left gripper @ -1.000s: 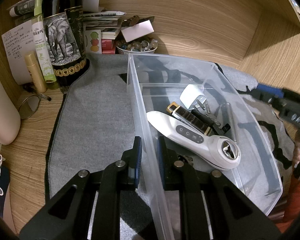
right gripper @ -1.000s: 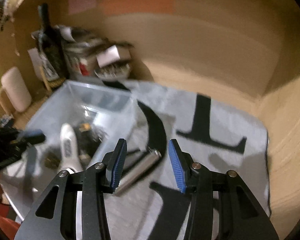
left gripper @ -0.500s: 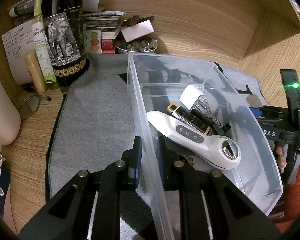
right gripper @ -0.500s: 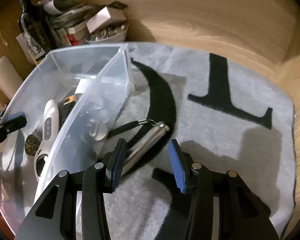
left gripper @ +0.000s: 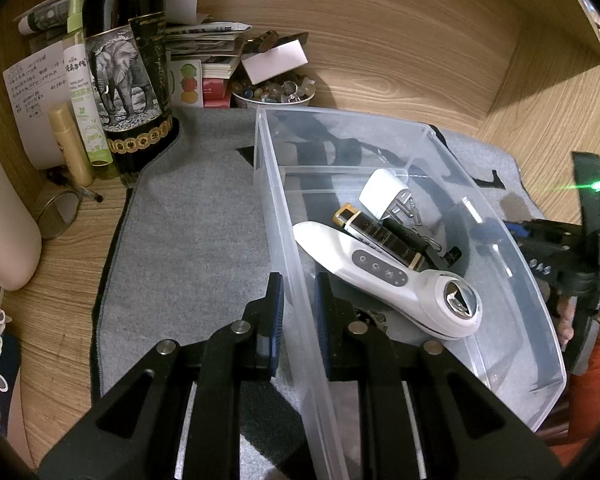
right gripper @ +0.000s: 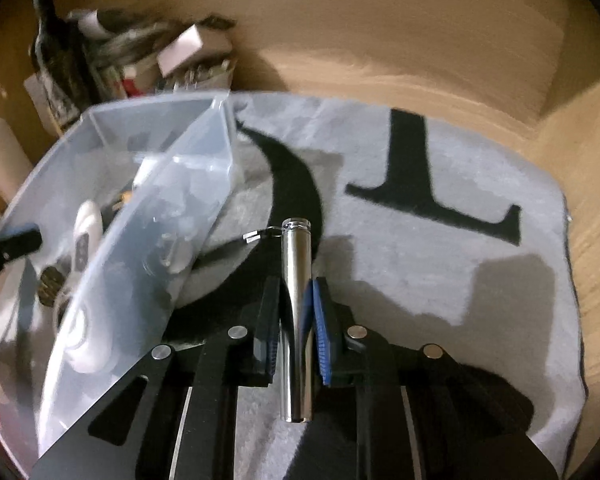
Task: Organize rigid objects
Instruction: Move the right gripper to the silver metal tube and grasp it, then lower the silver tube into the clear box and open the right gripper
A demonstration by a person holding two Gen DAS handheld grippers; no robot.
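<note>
A clear plastic bin (left gripper: 512, 248) stands on a grey mat (left gripper: 188, 240). It holds a white handheld device (left gripper: 384, 276), a black and gold lighter (left gripper: 376, 236), a white plug adapter (left gripper: 380, 196) and small dark items. My left gripper (left gripper: 298, 292) is shut on the bin's near wall. My right gripper (right gripper: 296, 300) is shut on a silver metal cylinder (right gripper: 297, 280) with a black lanyard (right gripper: 220, 248), just right of the bin (right gripper: 148, 216) and above the mat (right gripper: 440, 272). The right gripper also shows in the left wrist view (left gripper: 516, 232) beyond the bin's far wall.
At the back left stand a dark elephant-label bottle (left gripper: 128, 76), a green spray bottle (left gripper: 82, 92), a yellow tube (left gripper: 70, 144), papers and a bowl of beads (left gripper: 274, 94). A small round mirror (left gripper: 58, 214) lies on the wooden desk. Wooden walls enclose the back and right.
My right gripper has moved in and closed on the silver cylinder, which now lies along the fingers. My left gripper has stayed shut on the bin wall.
</note>
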